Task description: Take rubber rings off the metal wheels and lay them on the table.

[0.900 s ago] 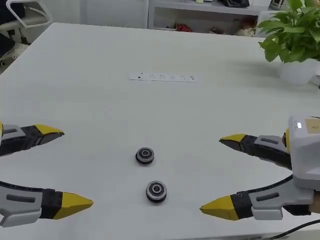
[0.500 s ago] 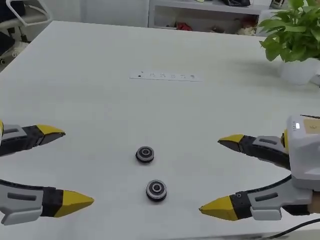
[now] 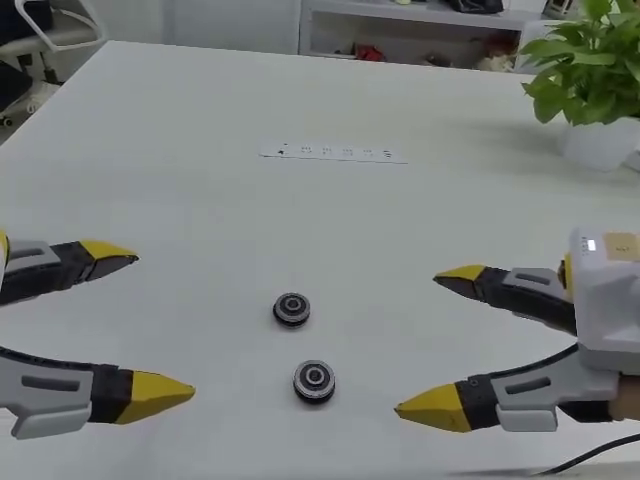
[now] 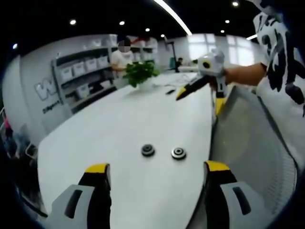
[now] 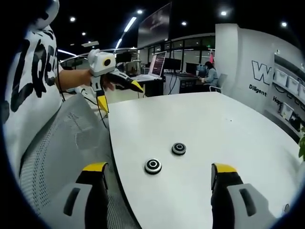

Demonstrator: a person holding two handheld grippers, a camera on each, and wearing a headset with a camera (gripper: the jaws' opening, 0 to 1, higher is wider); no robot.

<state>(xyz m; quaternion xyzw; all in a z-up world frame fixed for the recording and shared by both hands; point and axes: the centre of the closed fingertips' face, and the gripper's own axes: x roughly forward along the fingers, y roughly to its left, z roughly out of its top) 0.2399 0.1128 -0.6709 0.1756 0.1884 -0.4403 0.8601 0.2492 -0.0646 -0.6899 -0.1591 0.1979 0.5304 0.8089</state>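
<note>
Two small metal wheels with black rubber rings lie flat on the white table: the far wheel [image 3: 291, 309] and the near wheel [image 3: 314, 380], close to the front edge. In the left gripper view they are the far wheel [image 4: 148, 150] and the near wheel [image 4: 178, 153]; in the right gripper view, the far wheel [image 5: 178, 148] and the near wheel [image 5: 153, 165]. My left gripper [image 3: 160, 325] stands wide open left of the wheels, holding nothing. Right of them my right gripper [image 3: 445, 345] is wide open too, with nothing between its fingers.
A white power strip [image 3: 332, 153] lies flat further back on the table [image 3: 200, 150]. A potted green plant [image 3: 585, 75] stands at the back right. Shelves and an office chair [image 3: 45, 35] lie beyond the far edge. A cable [image 3: 590, 455] runs by the front right edge.
Both grippers have shifted slightly; the left gripper's tips have edged a little toward the wheels. The wheels have not moved.
</note>
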